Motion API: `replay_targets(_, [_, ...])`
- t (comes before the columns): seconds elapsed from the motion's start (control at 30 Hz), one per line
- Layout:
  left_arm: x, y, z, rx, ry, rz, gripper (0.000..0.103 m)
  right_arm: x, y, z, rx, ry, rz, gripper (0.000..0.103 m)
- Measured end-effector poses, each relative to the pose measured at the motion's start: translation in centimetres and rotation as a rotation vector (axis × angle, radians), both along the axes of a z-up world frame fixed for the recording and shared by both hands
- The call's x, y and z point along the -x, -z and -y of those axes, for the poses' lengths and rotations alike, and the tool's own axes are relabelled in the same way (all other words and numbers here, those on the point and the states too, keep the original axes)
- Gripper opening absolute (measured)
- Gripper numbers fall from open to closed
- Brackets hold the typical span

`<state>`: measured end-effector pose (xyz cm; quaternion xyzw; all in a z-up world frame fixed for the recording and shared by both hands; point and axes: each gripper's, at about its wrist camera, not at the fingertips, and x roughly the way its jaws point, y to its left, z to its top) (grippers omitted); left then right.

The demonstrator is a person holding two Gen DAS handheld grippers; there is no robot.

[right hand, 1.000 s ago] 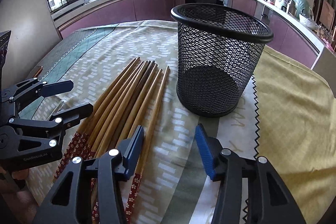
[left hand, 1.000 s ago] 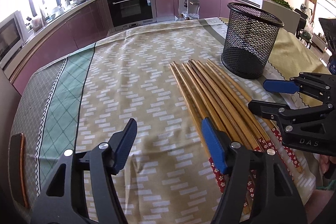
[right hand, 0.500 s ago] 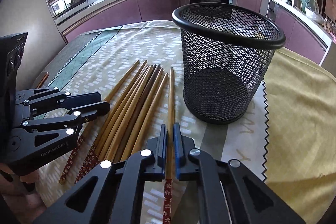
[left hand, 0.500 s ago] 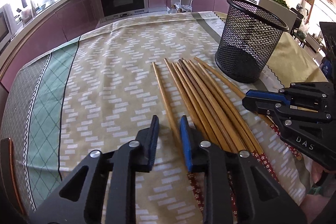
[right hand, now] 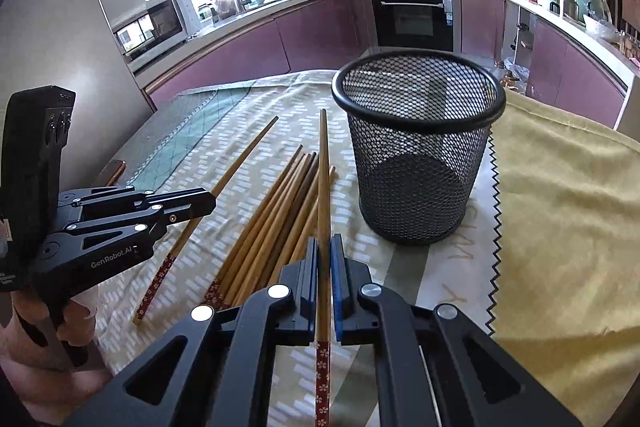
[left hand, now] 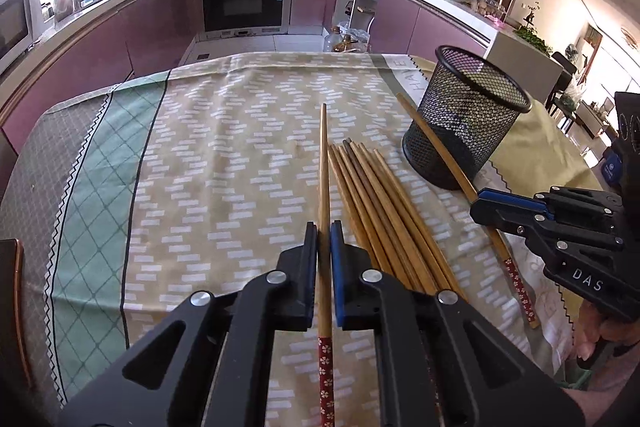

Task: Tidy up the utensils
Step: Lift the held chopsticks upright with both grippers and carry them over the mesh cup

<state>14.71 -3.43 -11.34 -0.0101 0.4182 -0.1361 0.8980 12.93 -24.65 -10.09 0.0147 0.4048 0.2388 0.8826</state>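
Item one: left gripper, black frame with blue pads, clamped on a single brown wooden chopstick with a red flowered handle end. Its jaws have just been closing, and the stick now sits between the pads. The tip points to the far side of the table; the red end shows below the jaws. In the right wrist view the same stick slants up clear of the cloth, held by the gripper at the left edge.

Item two: right gripper, same make, clamped on a second wooden chopstick with red flowered end; pads pressed tight against its shaft. From the left wrist view this stick crosses in front of the basket, tip towards the far side, red end near.

Item three: loose bundle of brown wooden chopsticks, lying flat on the cloth between the two held sticks, fanned slightly, narrow tips far, red ends near (partly hidden under the gripper frames).

Item four: black round wire-mesh basket, upright, to the right of the bundle and just beside it; nothing visible inside.

Item five: beige patterned tablecloth with a green and grey checked border at left, and a plain yellow cloth with a zigzag edge at right.

Item six: a person's hand grips the left gripper's handle, near left.
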Motion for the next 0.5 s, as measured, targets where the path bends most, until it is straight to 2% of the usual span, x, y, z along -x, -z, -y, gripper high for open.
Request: replay_targets(0.5, [3.8, -10.3, -1.6, 0.177, 0.117, 0.196, 0.007, 1.9, -5.8, 2.7, -0.139, -0.002, 0.173, 0.006])
